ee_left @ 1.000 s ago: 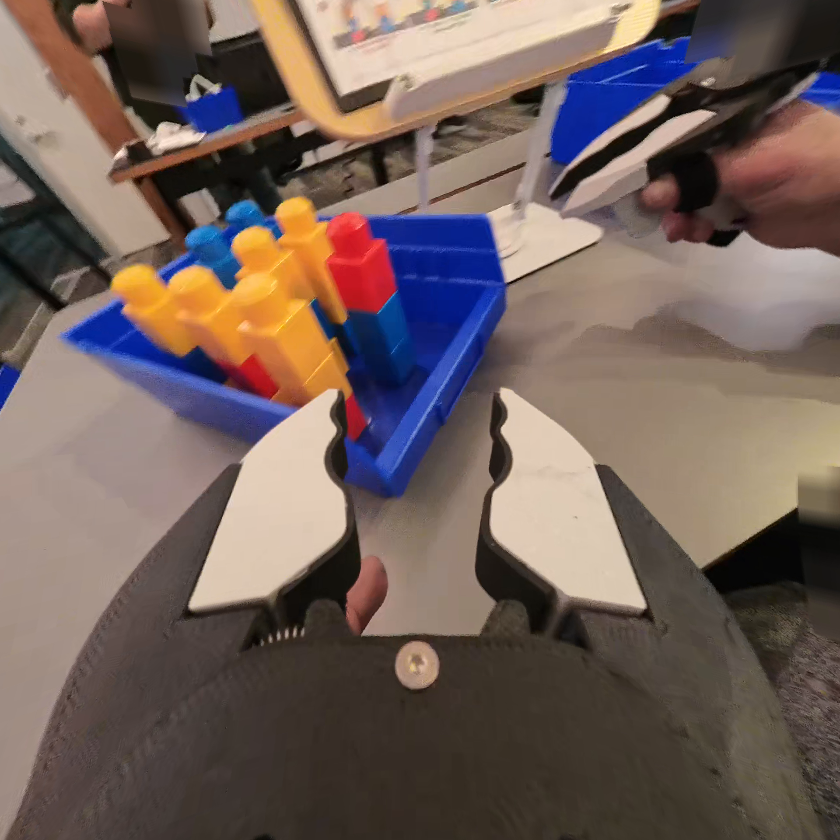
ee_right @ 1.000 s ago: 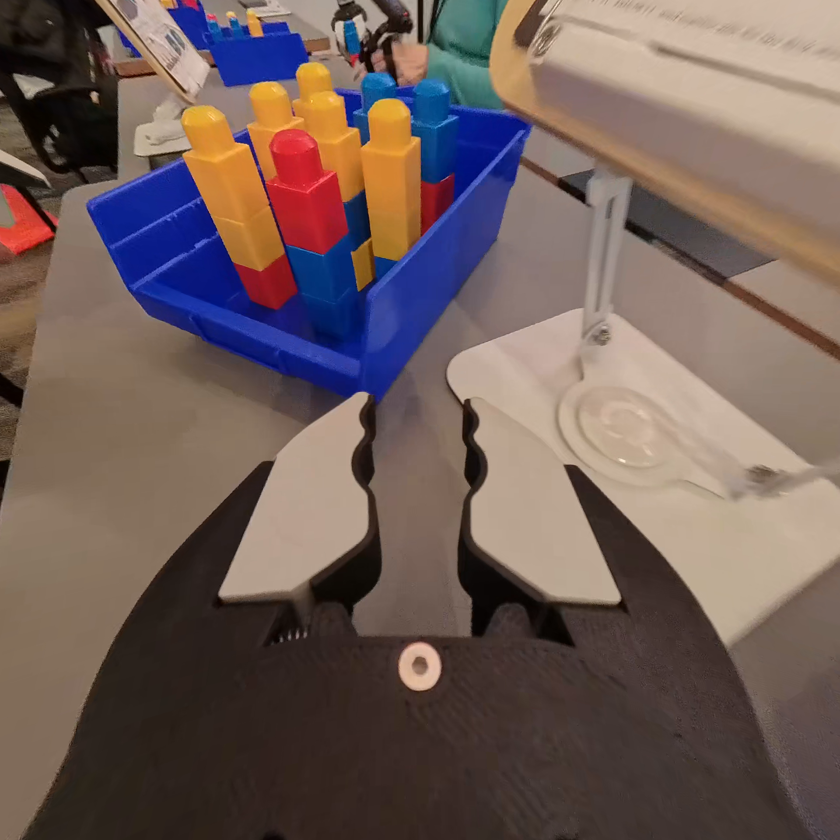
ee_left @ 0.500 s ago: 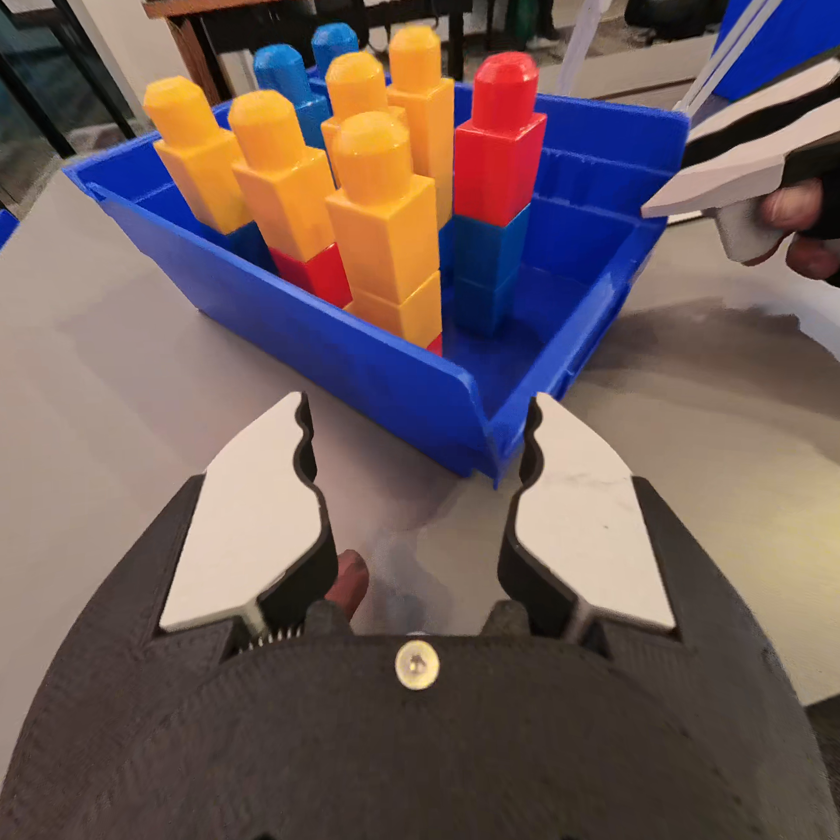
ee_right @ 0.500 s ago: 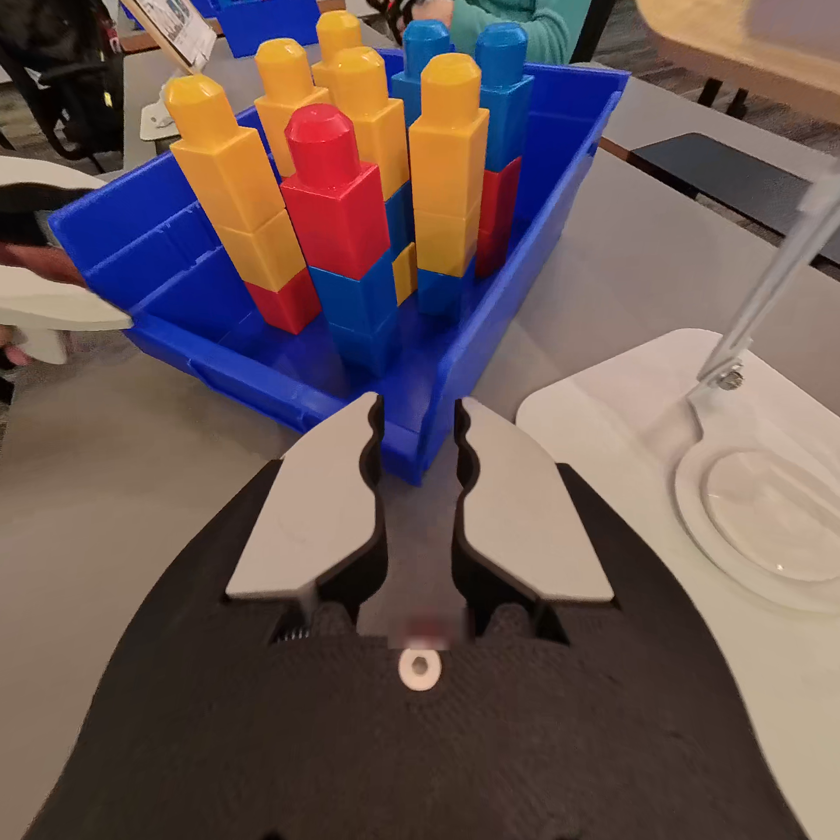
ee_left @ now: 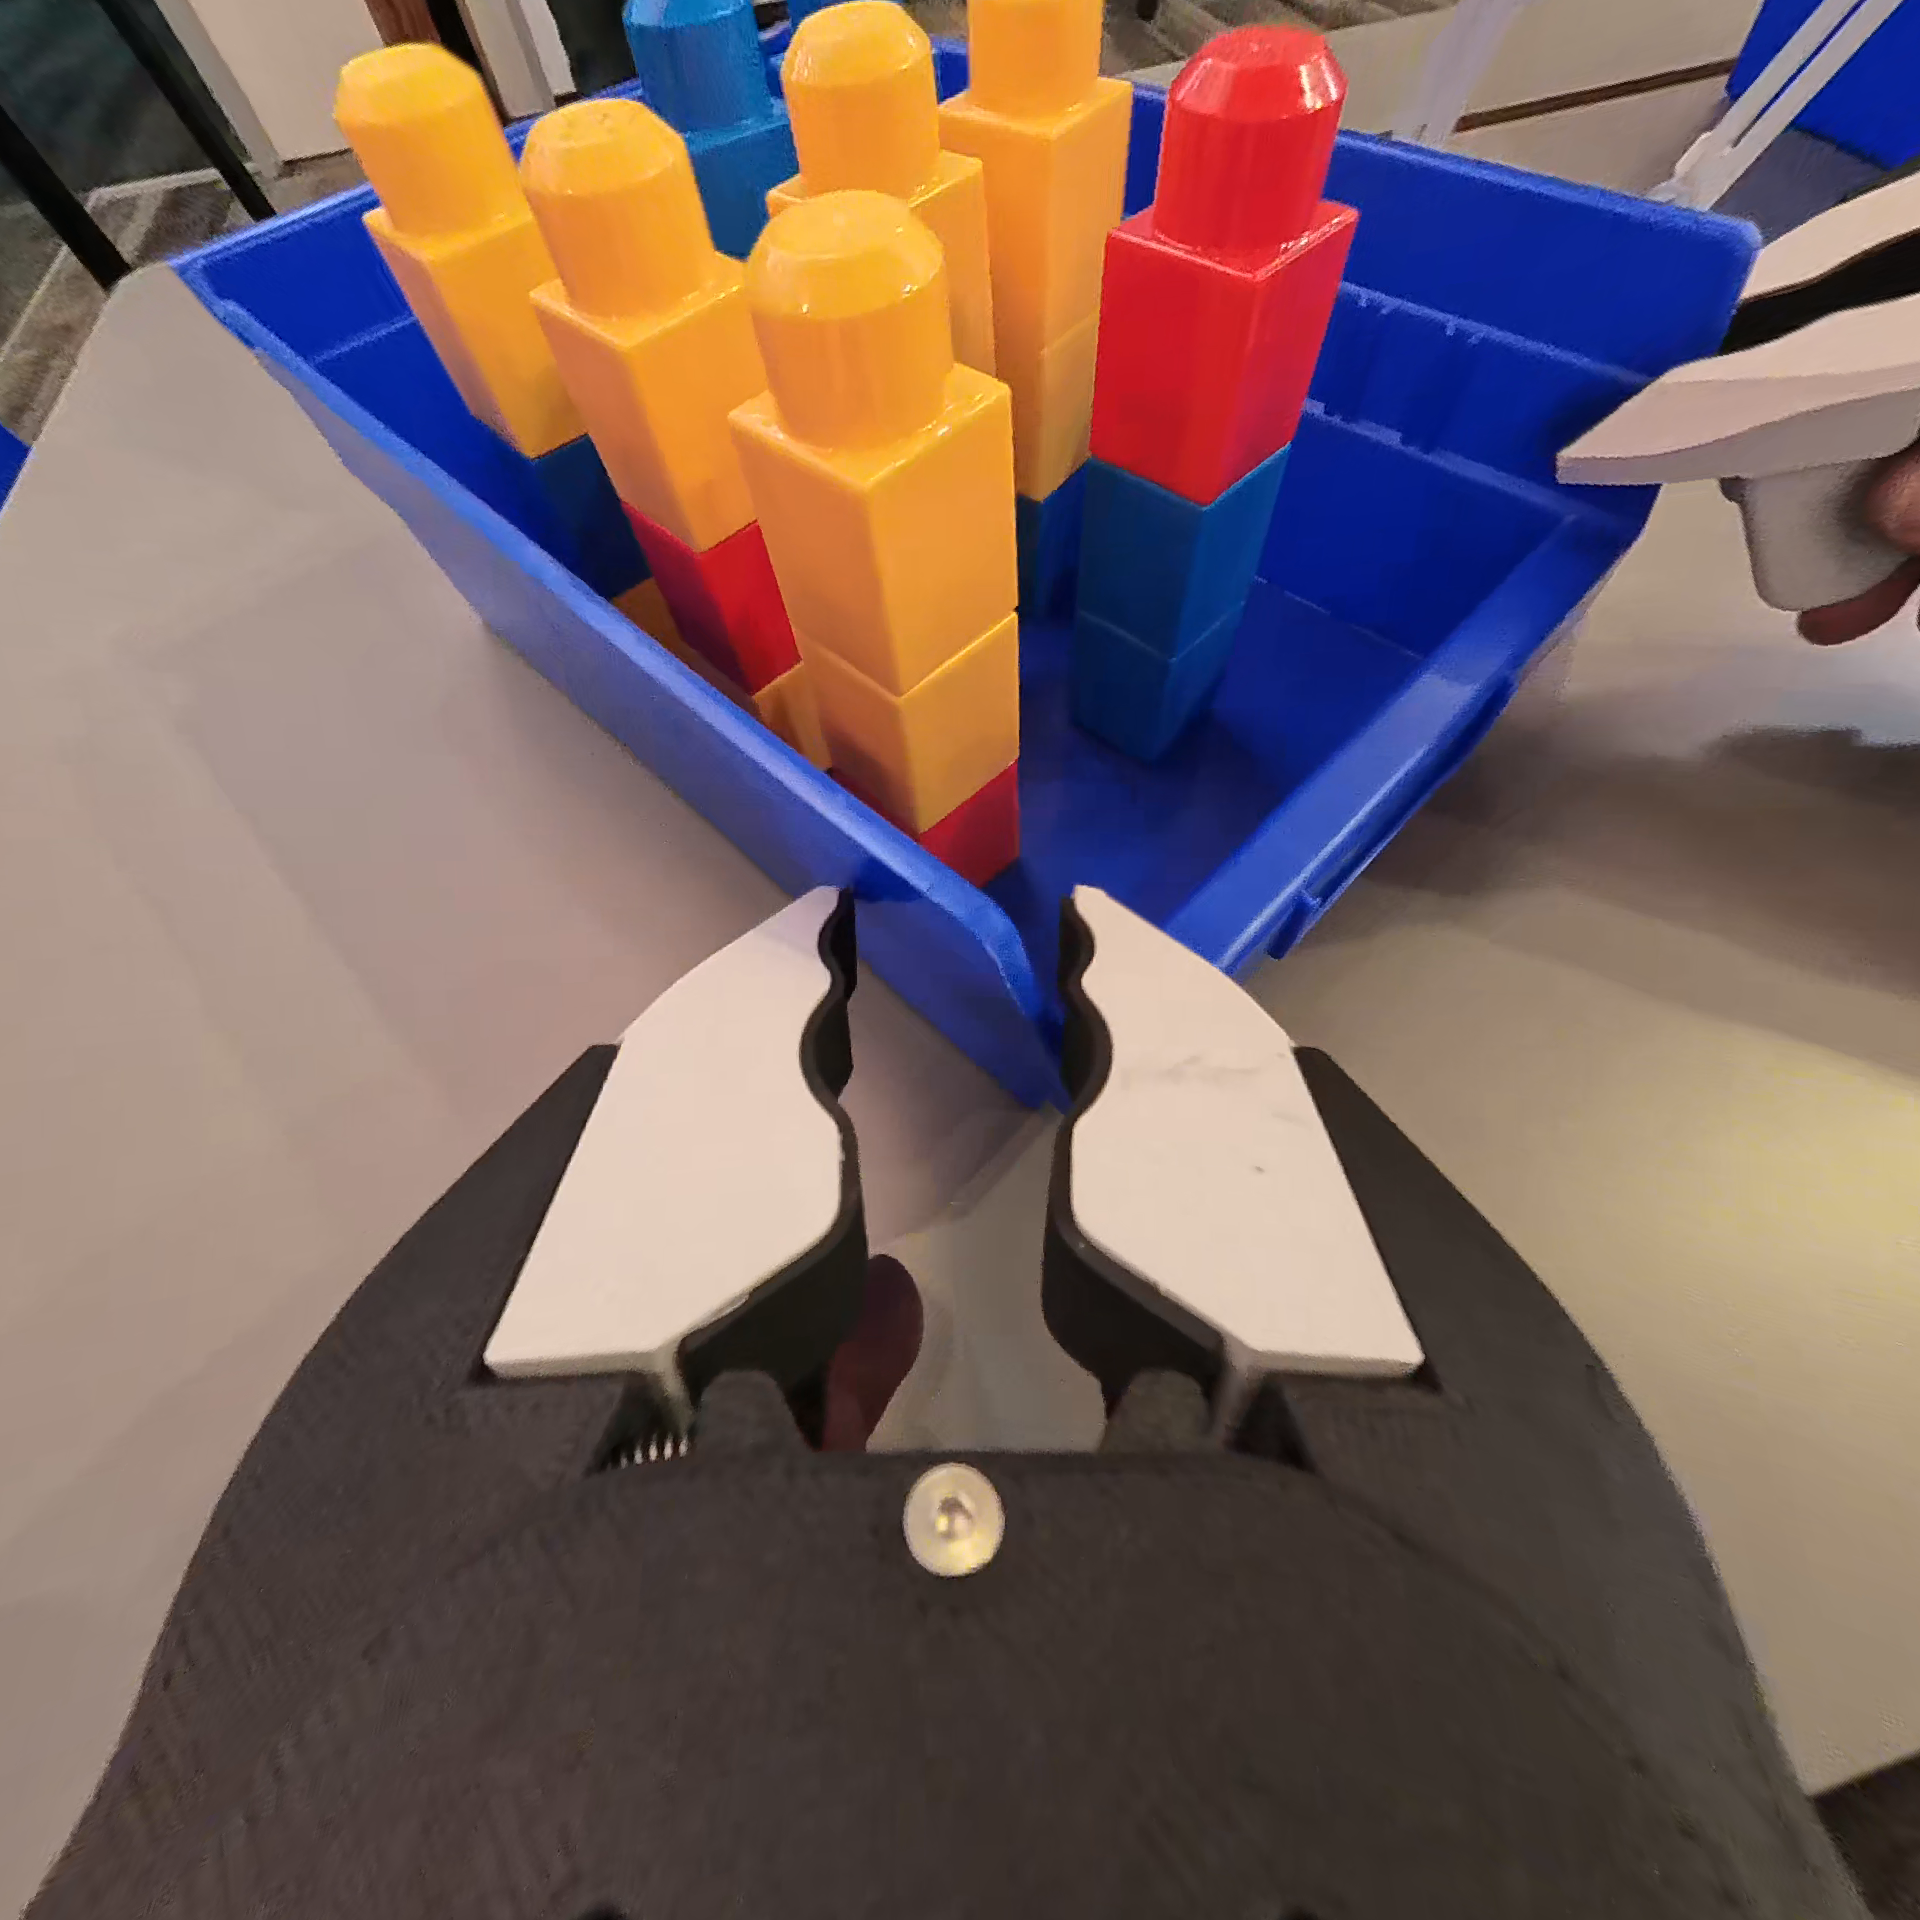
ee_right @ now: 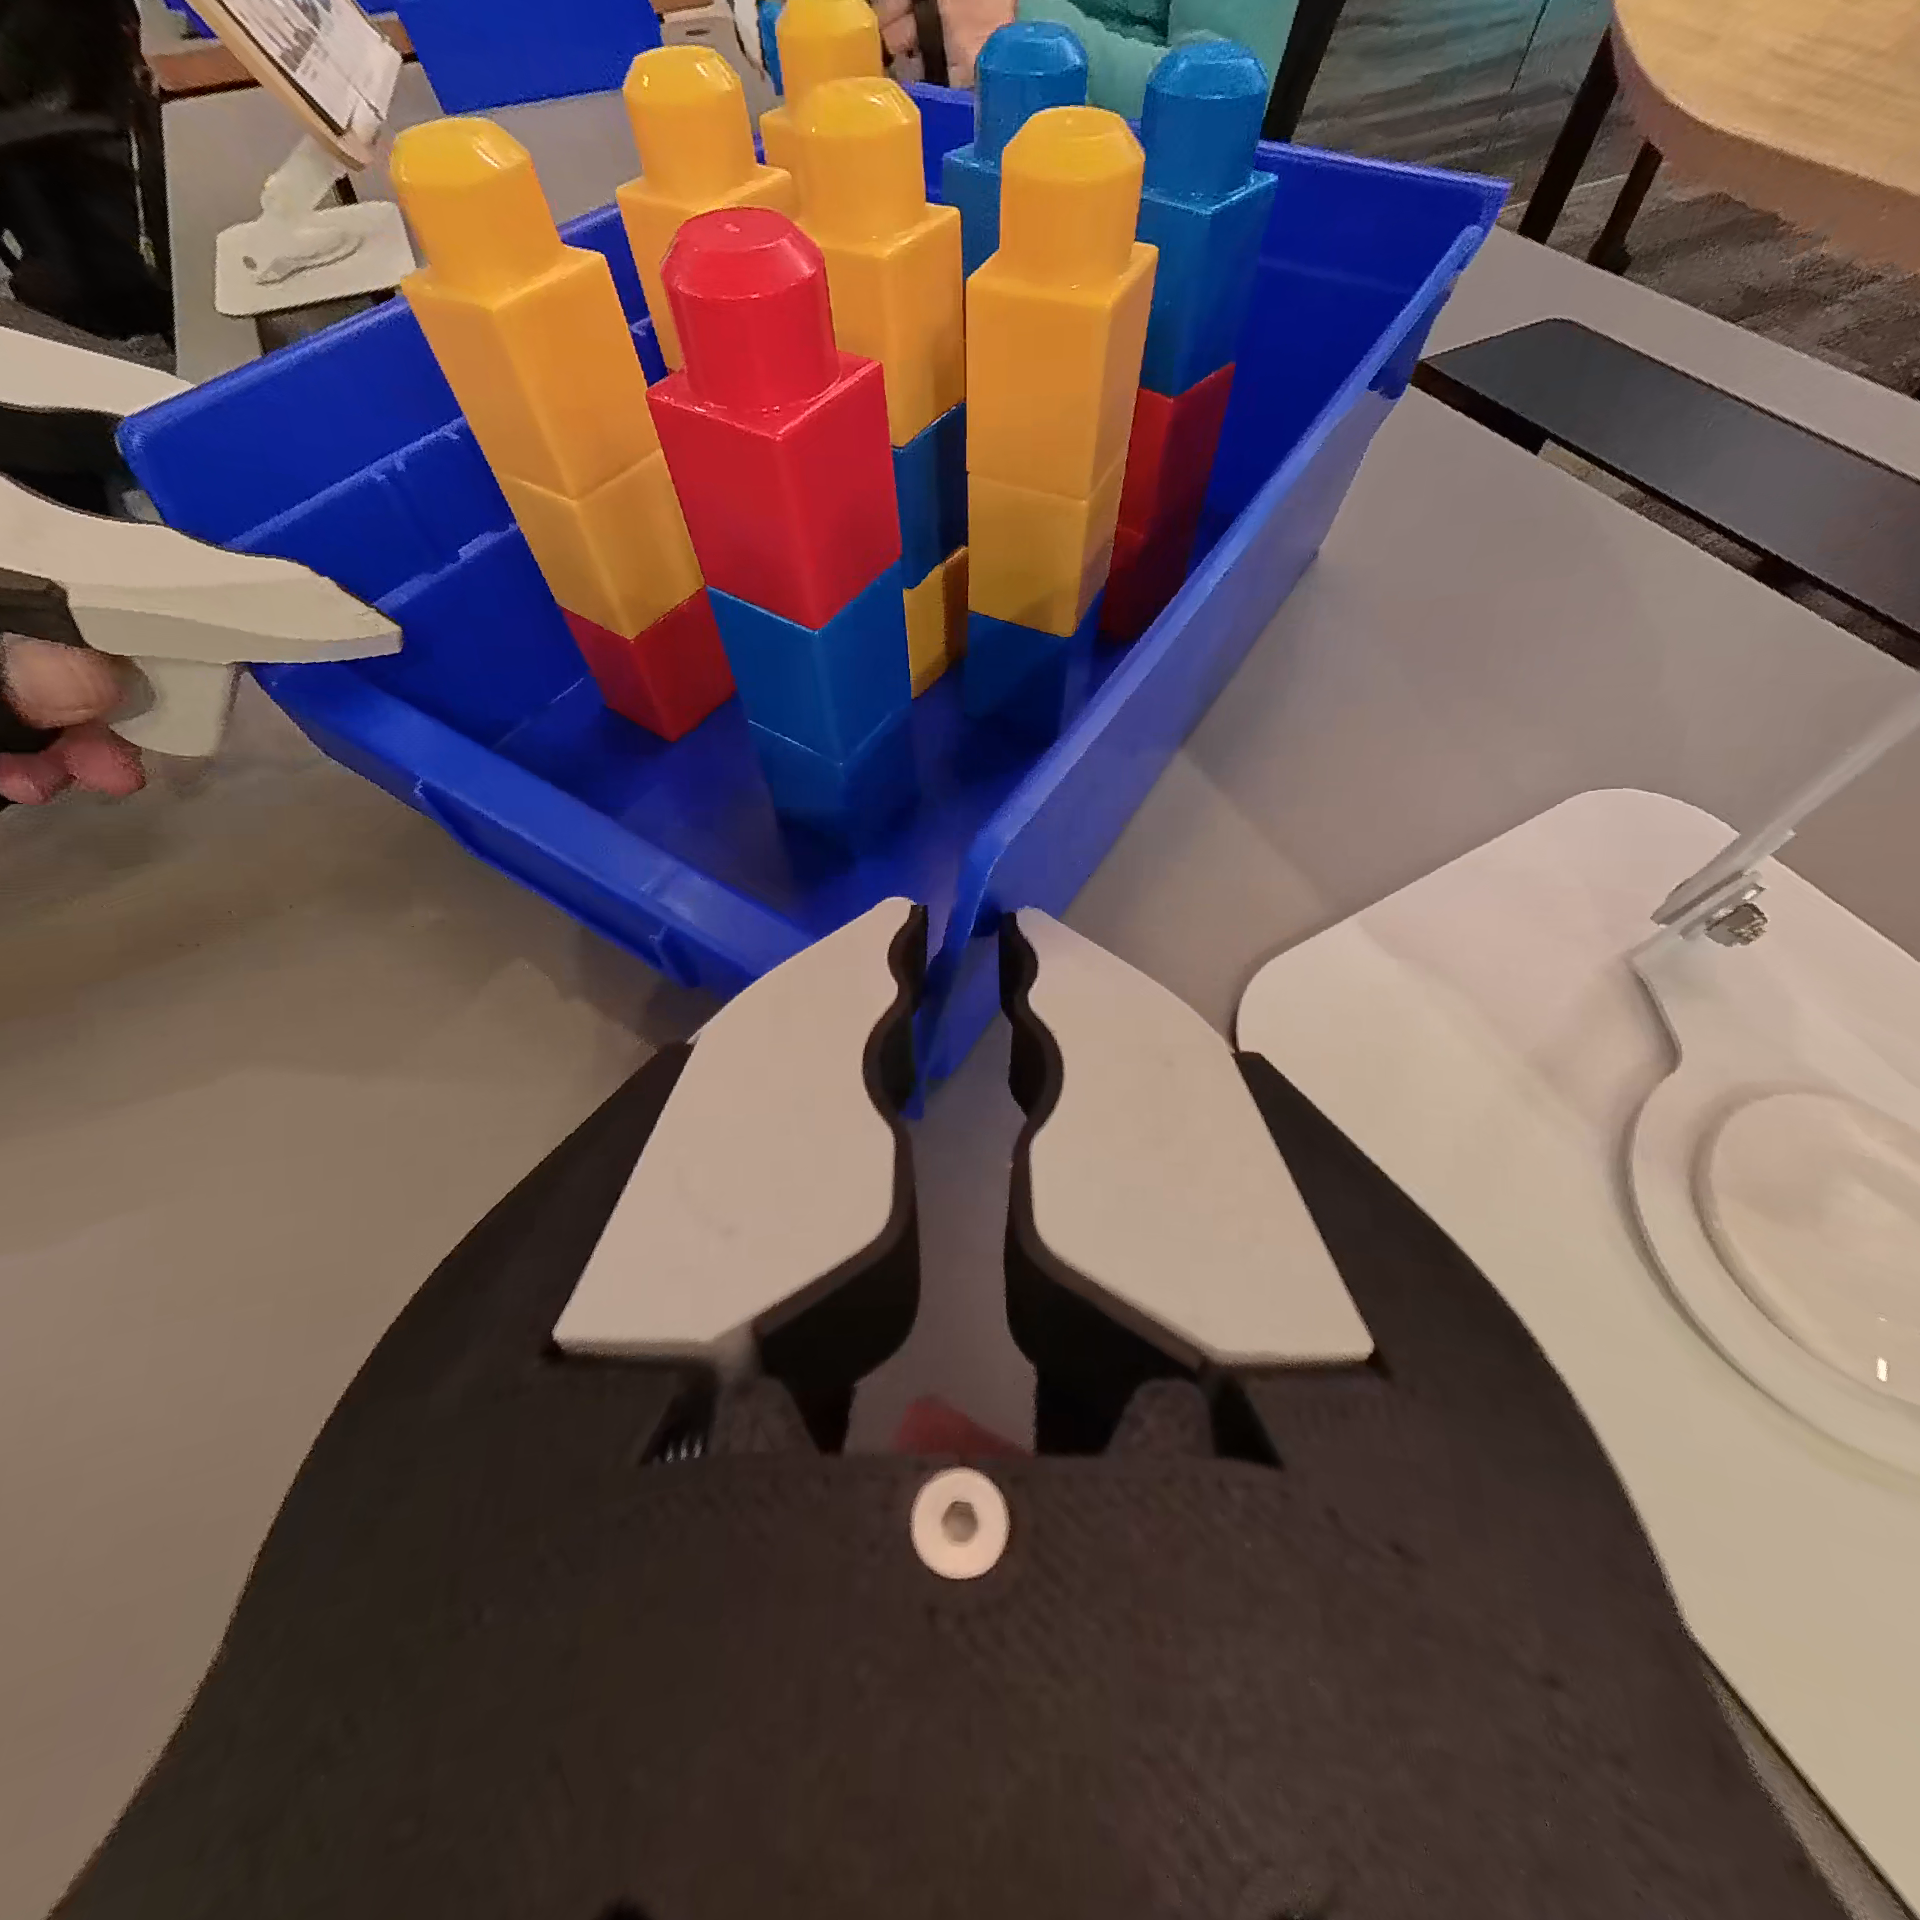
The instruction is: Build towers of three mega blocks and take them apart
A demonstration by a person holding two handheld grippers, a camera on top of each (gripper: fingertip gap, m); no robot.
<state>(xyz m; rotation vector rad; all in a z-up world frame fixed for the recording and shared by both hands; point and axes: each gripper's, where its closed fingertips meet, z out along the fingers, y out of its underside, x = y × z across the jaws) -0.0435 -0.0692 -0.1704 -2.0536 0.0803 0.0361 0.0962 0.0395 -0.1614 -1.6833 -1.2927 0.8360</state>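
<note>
A blue bin stands on the grey table and holds several upright three-block towers. One is red over two blue blocks; it also shows in the right wrist view. Another is two yellow blocks over red. My left gripper straddles a near corner of the bin, with both pads against the corner wall. My right gripper is shut on the thin wall at another corner of the bin. Each gripper shows from the side in the other's view: the right gripper and the left gripper.
A white stand base with a clear disc lies on the table just right of the right gripper. A dark table stands behind it. Another blue bin and a person in a teal sleeve are far back. The gap from one gripper's tips to the other's is roughly 20 cm.
Both grippers moved forward to the bin's corners. The left jaws opened wide, then narrowed onto the corner. The right jaws narrowed onto the wall. The bin and towers look unmoved.
</note>
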